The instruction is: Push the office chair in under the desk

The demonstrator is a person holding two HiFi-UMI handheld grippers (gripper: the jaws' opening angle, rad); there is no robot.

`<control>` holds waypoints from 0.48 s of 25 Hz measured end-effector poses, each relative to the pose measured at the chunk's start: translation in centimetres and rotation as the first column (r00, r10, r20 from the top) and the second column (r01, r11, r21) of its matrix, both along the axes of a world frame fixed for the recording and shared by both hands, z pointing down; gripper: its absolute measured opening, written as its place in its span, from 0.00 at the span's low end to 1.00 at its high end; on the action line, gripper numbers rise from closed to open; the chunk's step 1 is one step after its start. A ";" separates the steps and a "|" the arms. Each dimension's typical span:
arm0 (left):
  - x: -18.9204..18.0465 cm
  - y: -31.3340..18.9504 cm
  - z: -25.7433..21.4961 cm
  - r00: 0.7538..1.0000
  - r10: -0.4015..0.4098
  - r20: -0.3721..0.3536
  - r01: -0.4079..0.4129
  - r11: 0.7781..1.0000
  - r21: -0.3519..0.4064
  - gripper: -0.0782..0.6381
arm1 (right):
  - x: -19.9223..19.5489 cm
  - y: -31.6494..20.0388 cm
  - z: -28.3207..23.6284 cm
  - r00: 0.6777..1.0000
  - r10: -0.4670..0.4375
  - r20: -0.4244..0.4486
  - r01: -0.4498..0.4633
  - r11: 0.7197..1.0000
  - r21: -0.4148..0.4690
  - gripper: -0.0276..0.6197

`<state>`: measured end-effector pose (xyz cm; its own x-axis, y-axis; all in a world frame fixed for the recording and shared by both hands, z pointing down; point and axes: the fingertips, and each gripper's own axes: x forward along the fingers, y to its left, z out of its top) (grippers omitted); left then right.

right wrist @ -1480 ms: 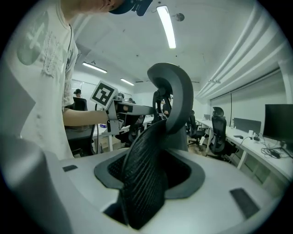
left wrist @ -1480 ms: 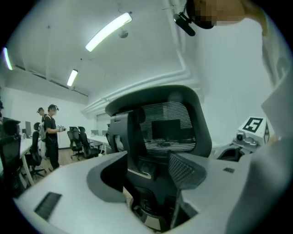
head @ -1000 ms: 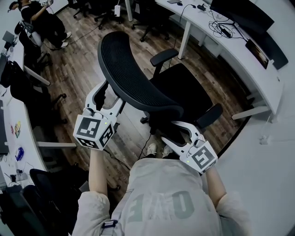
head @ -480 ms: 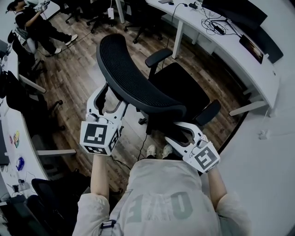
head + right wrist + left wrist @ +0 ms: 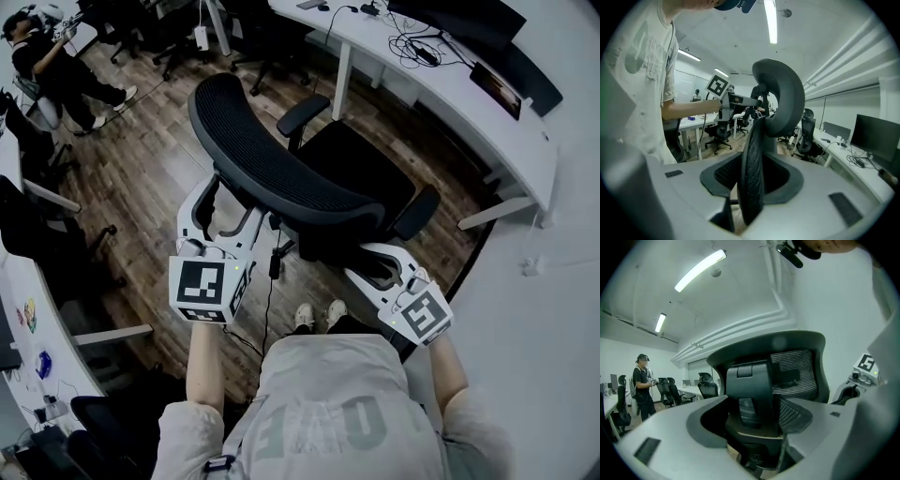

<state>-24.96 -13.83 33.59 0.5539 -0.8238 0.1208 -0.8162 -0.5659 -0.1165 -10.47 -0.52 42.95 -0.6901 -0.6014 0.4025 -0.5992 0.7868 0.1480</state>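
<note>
The black mesh office chair [image 5: 272, 173] stands on the wood floor, its seat [image 5: 361, 169] facing the curved white desk [image 5: 441, 80] and partly short of it. My left gripper [image 5: 228, 202] reaches up behind the backrest; in the left gripper view its jaws are opening, wide apart around the chair's black back spine [image 5: 750, 385] without pressing on it. My right gripper [image 5: 361, 267] is at the backrest's lower right edge. Its jaws are closing, with the mesh backrest edge [image 5: 752, 159] between them and gaps still showing on both sides.
A monitor [image 5: 459, 19] and cables lie on the desk. Other black chairs [image 5: 272, 42] stand at the back. A person [image 5: 56, 52] is at the far upper left. Another white desk [image 5: 37, 309] runs along the left. My shoes [image 5: 314, 314] are right behind the chair base.
The chair and both grippers have shifted forward toward the desk. The right gripper's jaws have drawn closer around the backrest edge.
</note>
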 end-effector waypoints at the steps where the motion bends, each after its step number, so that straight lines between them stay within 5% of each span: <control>1: 0.3 -0.5 0.0 1.000 0.004 0.000 -0.004 1.000 0.003 0.53 | 0.3 -0.5 0.0 1.000 0.008 0.006 -0.008 1.000 -0.001 0.25; 12: 3.4 -4.8 -0.1 1.000 -0.012 0.025 0.013 0.999 -0.030 0.54 | 3.2 -4.4 -0.1 1.000 0.001 0.032 0.000 1.000 -0.026 0.24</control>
<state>-21.55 -18.61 33.44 0.5402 -0.8263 0.1596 -0.8202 -0.5594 -0.1198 -7.25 -4.87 42.88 -0.7026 -0.5909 0.3964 -0.6034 0.7901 0.1082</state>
